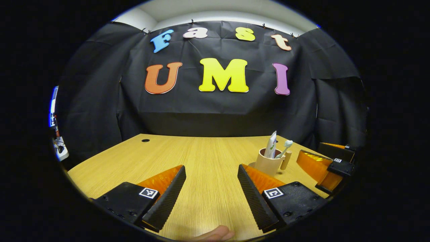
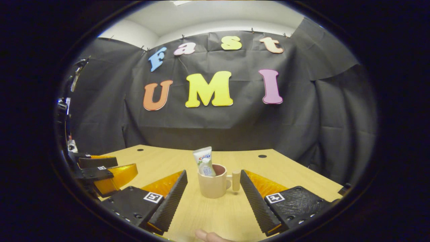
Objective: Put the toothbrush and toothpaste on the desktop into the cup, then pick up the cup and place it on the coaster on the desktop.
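Left gripper view showed the toothbrush (image 1: 286,147) in the cup (image 1: 267,165); both grippers (image 1: 211,191) (image 2: 214,198) stood spread, empty.

- Your desktop (image 1: 201,161) is a light wood-grain top, grain running away from you toward the black cloth at the back.
- You've got a small dark round hole (image 1: 145,140) near the far left corner, and in the right gripper view another hole (image 2: 262,156) near the far right edge.
- The cup (image 2: 213,185) stands upright right on the wood, beige with a peg-style handle on its right side. In the left gripper view it sits over toward the right side of the top.
- Can't tell if a coaster is under it.
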Demonstrator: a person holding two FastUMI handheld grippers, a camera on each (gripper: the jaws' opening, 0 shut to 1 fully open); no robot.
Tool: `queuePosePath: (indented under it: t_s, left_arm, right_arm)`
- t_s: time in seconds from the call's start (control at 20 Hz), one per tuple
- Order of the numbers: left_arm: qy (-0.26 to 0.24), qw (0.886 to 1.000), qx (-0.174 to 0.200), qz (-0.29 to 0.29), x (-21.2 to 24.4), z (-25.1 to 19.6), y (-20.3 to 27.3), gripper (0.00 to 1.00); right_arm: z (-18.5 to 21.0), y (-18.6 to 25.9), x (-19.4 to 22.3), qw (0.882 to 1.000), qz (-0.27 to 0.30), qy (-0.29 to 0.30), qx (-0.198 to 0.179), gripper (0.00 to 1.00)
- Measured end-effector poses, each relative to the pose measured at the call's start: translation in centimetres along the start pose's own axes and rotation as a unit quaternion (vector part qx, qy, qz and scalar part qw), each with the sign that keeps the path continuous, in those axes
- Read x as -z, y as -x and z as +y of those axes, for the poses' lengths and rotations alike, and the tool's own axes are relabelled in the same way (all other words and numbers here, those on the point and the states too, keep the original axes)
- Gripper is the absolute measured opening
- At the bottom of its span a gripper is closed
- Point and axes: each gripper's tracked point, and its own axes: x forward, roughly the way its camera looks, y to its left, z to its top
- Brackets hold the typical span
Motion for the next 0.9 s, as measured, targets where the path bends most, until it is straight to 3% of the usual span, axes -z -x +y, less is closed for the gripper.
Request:
queuePosePath:
  t_s: [0.9]
  left_arm:
    - [-0.028,1.0,0.012,-0.007,0.0,-0.4,-0.2,0.98]
  right_arm:
    - [-0.2,-0.2,0.5,1.0,-0.012,0.012,-0.009,0.95]
